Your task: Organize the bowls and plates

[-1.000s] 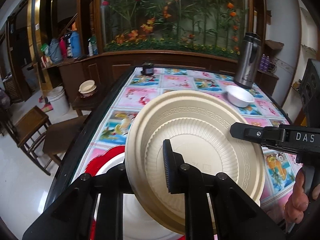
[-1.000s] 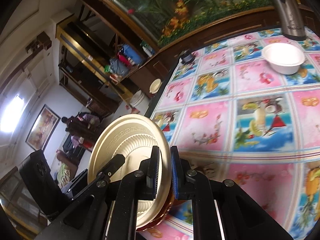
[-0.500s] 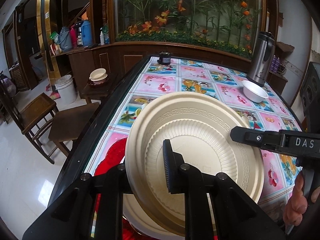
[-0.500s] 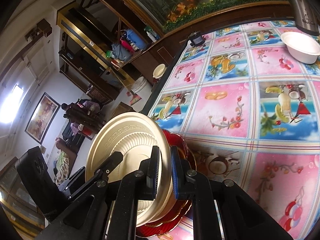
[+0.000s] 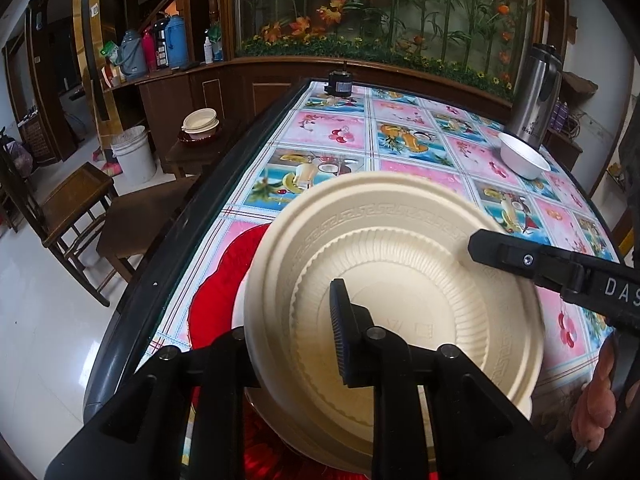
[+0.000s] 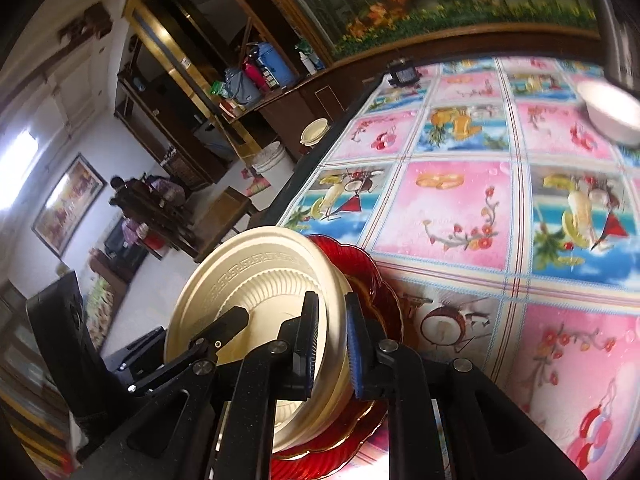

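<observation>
Two grippers meet on one cream plate. From the left wrist, the left gripper is closed on the plate's near rim, one finger inside the plate, the other behind it. The plate is tilted above a red plate on the table. A white bowl sits far right beside a steel flask.

From the right wrist, the right gripper straddles the cream plate's edge, its fingers slightly apart; whether they press it, I cannot tell. The red plate lies beneath.
</observation>
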A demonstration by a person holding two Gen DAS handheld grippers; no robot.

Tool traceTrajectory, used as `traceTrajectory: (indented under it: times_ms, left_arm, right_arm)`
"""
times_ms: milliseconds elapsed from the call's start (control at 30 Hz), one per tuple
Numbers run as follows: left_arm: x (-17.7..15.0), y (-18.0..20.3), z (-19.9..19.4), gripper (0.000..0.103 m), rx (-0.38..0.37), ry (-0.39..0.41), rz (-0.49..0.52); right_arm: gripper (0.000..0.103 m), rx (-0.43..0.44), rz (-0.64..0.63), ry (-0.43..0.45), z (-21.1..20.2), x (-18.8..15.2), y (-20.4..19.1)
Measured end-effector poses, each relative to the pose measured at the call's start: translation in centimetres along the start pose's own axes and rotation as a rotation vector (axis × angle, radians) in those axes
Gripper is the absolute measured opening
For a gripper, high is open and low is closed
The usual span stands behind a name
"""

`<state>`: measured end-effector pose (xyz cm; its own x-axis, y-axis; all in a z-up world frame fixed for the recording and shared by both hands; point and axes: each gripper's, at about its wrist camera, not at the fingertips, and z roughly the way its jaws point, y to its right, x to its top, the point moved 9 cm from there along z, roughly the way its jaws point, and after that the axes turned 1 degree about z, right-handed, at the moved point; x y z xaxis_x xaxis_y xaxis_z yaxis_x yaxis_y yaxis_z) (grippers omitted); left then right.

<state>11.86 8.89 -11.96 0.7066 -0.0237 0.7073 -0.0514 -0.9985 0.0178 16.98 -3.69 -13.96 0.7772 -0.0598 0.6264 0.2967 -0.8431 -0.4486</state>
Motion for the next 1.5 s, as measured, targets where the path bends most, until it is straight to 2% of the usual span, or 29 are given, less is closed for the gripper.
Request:
traceTrajectory:
  times_ms: [33, 67, 100, 133, 167, 233, 300, 333, 367, 467, 533, 600, 667, 733, 833, 967, 1133, 1200, 1367, 1500]
  left_arm:
    - [0.0, 0.0, -0.1, 0.032, 0.002, 0.004, 0.005]
    - [0.0, 0.2, -0.3, 0.048, -0.005, 0.011, 0.011]
    - [-0.1, 0.4, -0.5, 0.057, -0.003, 0.016, 0.024]
    - [0.0, 0.5, -0.6, 0.076, 0.015, 0.024, 0.036]
    - [0.1, 0.5, -0.9, 0.086, 0.035, 0.042, 0.053]
    - [0.3, 0.5, -1.5, 0.087, 0.065, 0.077, 0.076]
    - [0.8, 0.5, -2.1, 0.092, 0.096, 0.112, 0.094]
    - [1.0, 0.6, -2.3, 0.101, 0.1, 0.125, 0.099]
    - [1.2, 0.8, -2.5, 0.103, 0.097, 0.138, 0.101]
    - [2.3, 1.7, -3.8, 0.103, 0.046, 0.192, 0.093]
    - [2.9, 1.9, -4.3, 0.103, -0.003, 0.2, 0.075]
    - [3.6, 1.4, -4.9, 0.103, -0.062, 0.201, 0.03]
    - [4.6, -0.2, -5.8, 0.103, -0.087, 0.218, -0.025]
    - [5.4, -2.0, -6.5, 0.103, -0.06, 0.239, -0.062]
    - [6.1, -5.9, -7.1, 0.103, 0.047, 0.269, -0.11]
    - [4.0, -9.9, -5.0, 0.103, 0.199, 0.186, -0.125]
    - [1.4, -10.2, -3.0, 0.103, 0.302, 0.136, -0.07]
    - [0.9, -9.7, -2.4, 0.103, 0.313, 0.131, -0.058]
    - [0.9, -6.5, -1.4, 0.103, 0.26, 0.126, 0.009]
    - [1.6, -6.0, -2.3, 0.103, 0.262, 0.136, 0.017]
  right_arm:
    - [0.023, -0.009, -0.016, 0.007, 0.0, -0.1, -0.2]
    - [0.028, -0.013, -0.024, 0.01, -0.1, -0.1, -0.3]
    - [0.03, -0.019, -0.036, 0.015, -0.1, -0.2, -0.3]
    - [0.034, -0.018, -0.041, 0.016, -0.2, -0.2, -0.3]
    - [0.037, -0.012, -0.041, 0.018, -0.3, -0.2, -0.3]
    - [0.039, 0.016, -0.032, 0.042, -1.0, 0.1, -0.2]
    - [0.043, 0.041, -0.023, 0.085, -2.0, 0.7, 0.2]
    - [0.051, 0.049, -0.013, 0.118, -2.8, 1.2, 0.6]
    - [0.059, 0.047, -0.003, 0.143, -3.3, 1.6, 1.2]
    - [0.063, 0.006, 0.035, 0.227, -5.2, 2.8, 4.1]
    - [0.064, -0.025, 0.056, 0.258, -6.0, 3.4, 6.1]
    - [0.066, -0.063, 0.08, 0.287, -6.7, 3.8, 8.4]
    - [0.066, -0.108, 0.103, 0.319, -7.3, 4.1, 11.2]
    - [0.066, -0.127, 0.142, 0.325, -7.7, 4.1, 13.5]
    - [0.066, -0.13, 0.204, 0.329, -8.1, 4.3, 15.7]
    - [0.067, -0.146, 0.19, 0.354, -8.8, 4.4, 15.8]
    - [0.068, -0.142, 0.178, 0.35, -8.7, 4.3, 15.5]
    - [0.068, -0.139, 0.182, 0.352, -8.6, 4.2, 15.3]
    - [0.068, -0.143, 0.175, 0.349, -8.4, 4.1, 15.2]
    - [0.068, -0.13, 0.192, 0.362, -8.8, 4.2, 15.6]
